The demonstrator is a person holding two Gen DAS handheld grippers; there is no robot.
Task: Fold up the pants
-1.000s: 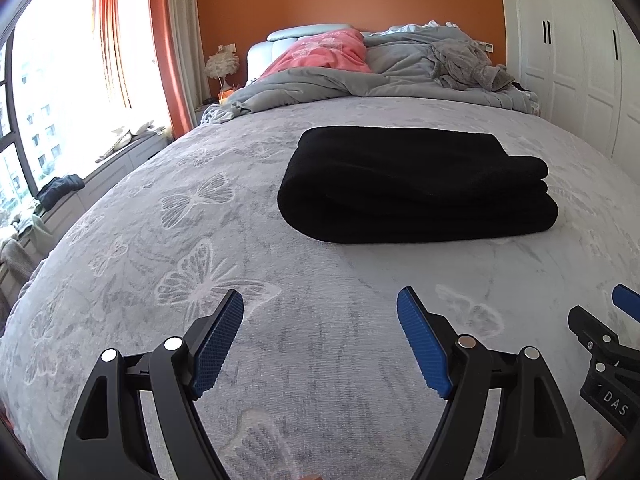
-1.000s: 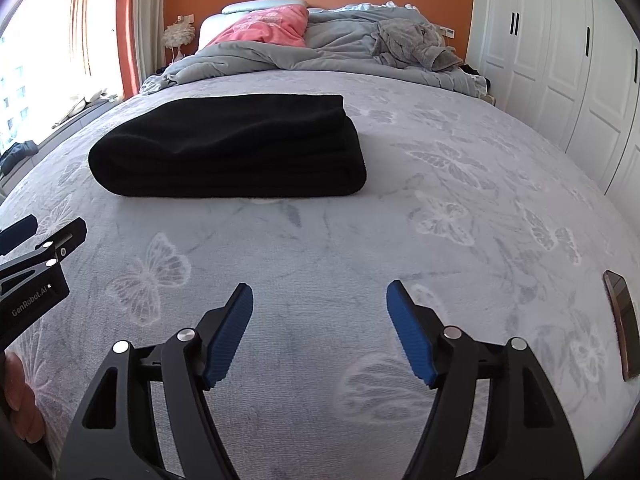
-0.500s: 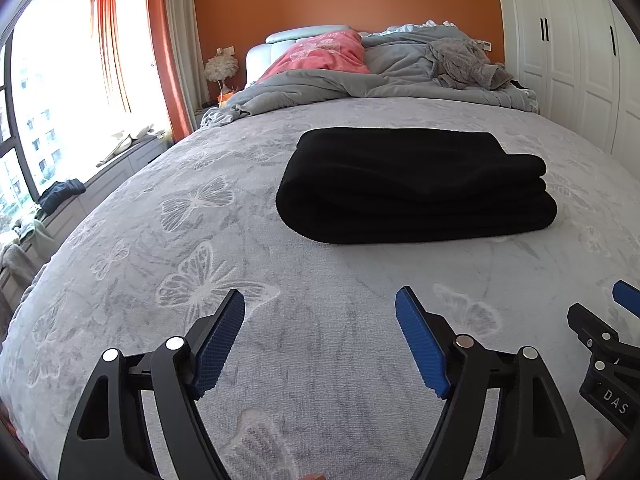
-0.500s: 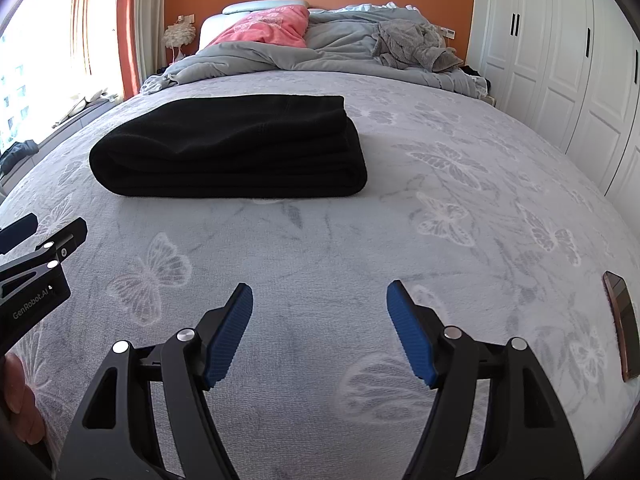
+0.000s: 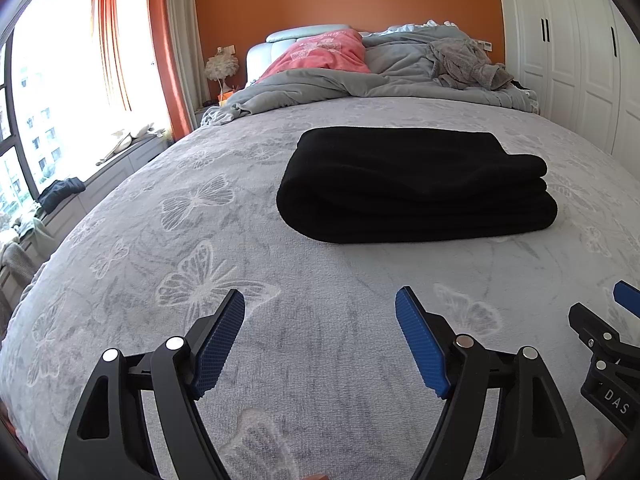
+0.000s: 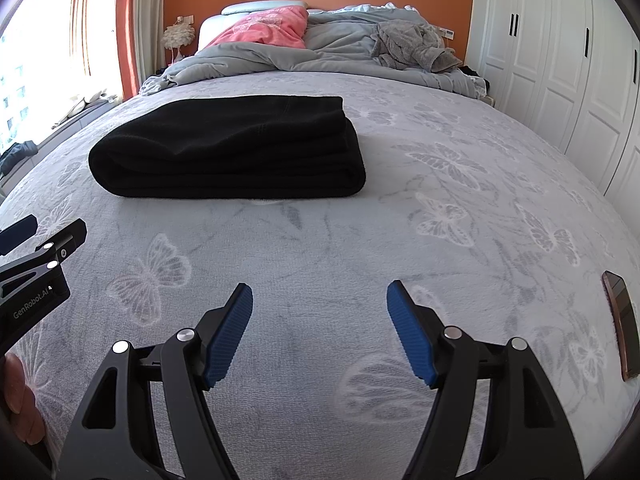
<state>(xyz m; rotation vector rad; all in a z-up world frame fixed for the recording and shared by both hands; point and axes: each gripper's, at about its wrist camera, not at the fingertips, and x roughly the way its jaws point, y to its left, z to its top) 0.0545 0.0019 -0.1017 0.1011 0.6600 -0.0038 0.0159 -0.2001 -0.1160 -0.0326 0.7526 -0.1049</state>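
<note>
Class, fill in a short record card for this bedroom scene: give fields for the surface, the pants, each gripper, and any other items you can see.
surface: bed with grey butterfly-print cover
pants: black pants, folded into a thick stack, lying flat on the cover
left gripper: left gripper open, holding nothing, short of the pants
right gripper: right gripper open, holding nothing, short of the pants
far end of bed: pink pillow, rumpled grey duvet
right edge of bed: phone lying flat
right wall: white wardrobe
</note>
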